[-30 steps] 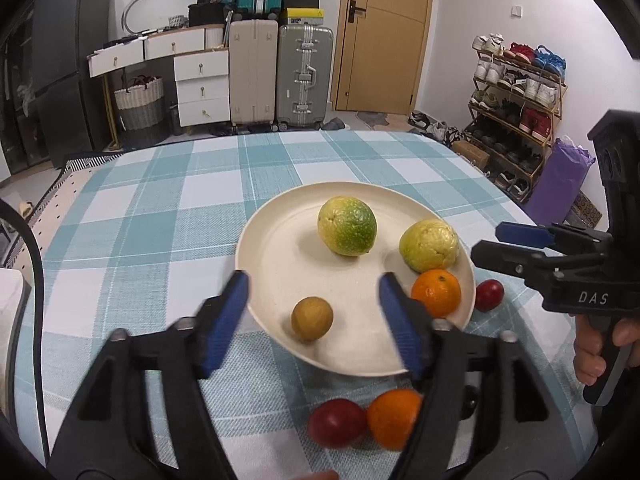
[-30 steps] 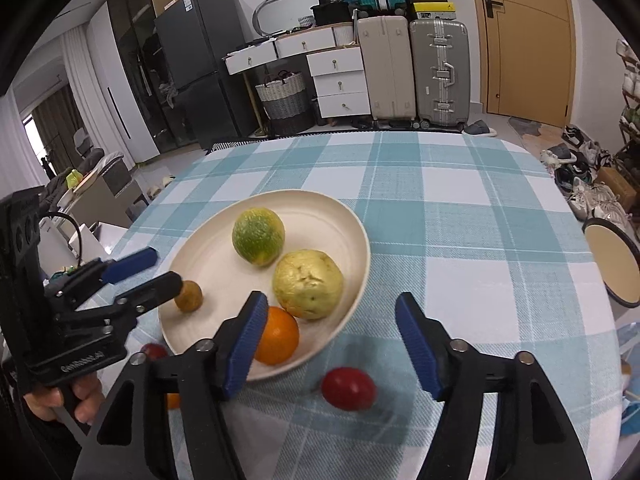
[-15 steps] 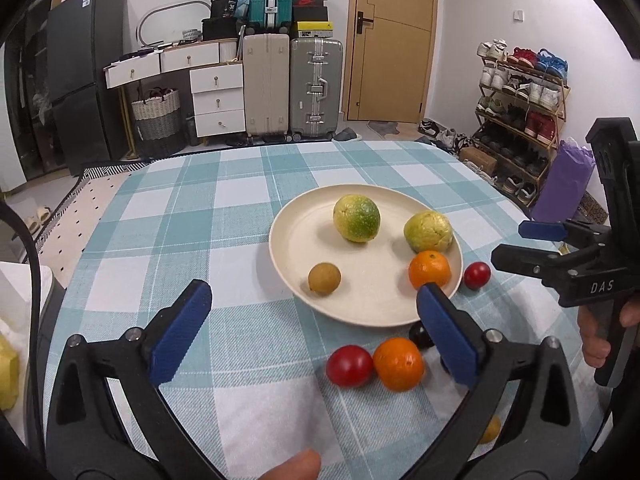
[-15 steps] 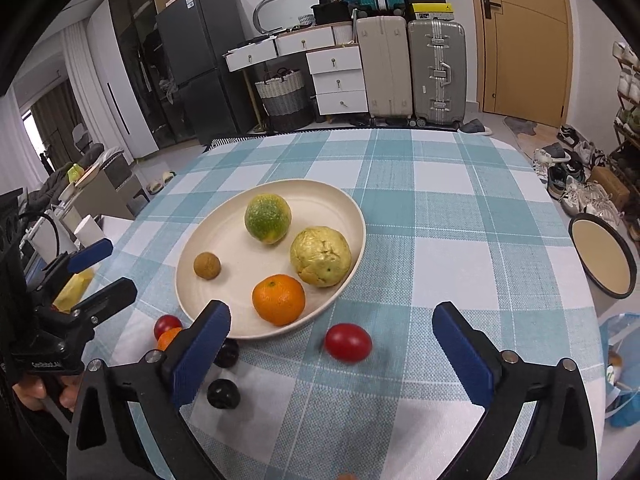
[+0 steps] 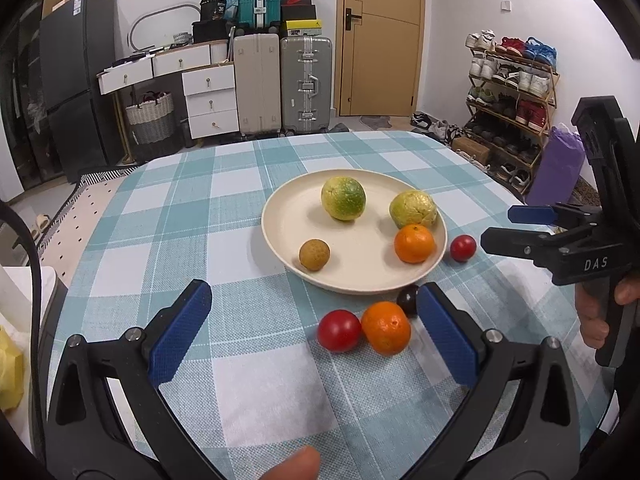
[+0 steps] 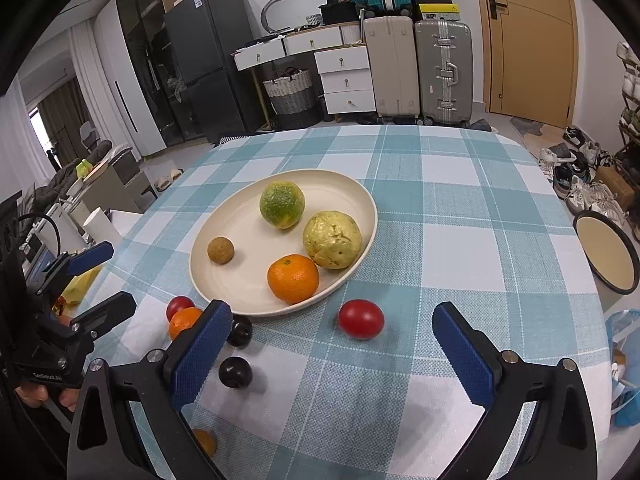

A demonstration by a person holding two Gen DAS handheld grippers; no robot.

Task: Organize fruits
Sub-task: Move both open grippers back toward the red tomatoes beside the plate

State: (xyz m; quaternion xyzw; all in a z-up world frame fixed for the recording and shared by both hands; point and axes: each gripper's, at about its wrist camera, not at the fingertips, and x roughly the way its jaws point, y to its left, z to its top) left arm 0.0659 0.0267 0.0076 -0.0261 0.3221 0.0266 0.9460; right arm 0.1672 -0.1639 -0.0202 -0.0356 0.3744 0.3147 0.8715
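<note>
A cream plate [image 5: 276, 240] on the checked tablecloth holds a green-yellow citrus [image 5: 343, 199], a bumpy yellow fruit [image 5: 413, 209], an orange [image 5: 414, 243] and a small brown fruit [image 5: 314, 255]. Loose on the cloth in front of it lie a red fruit [image 5: 339, 330], a second orange [image 5: 386, 327] and a dark plum [image 5: 407, 300]. Another red fruit [image 6: 361, 319] and a second plum [image 6: 235, 373] lie nearer my right gripper. My left gripper [image 5: 313, 294] stands open and empty, short of the plate. The right gripper [image 6: 331, 312] is open and empty too.
A small orange fruit [image 6: 205, 442] sits at the table's near edge. A round dark-rimmed tray [image 6: 604, 256] stands off the table on the right. A yellow bag [image 5: 10, 376] lies off the left edge. A thumb [image 5: 296, 464] shows at the bottom.
Both grippers have drawn back from the plate and their jaws have spread wide. The loose fruits in front of the plate have come into view.
</note>
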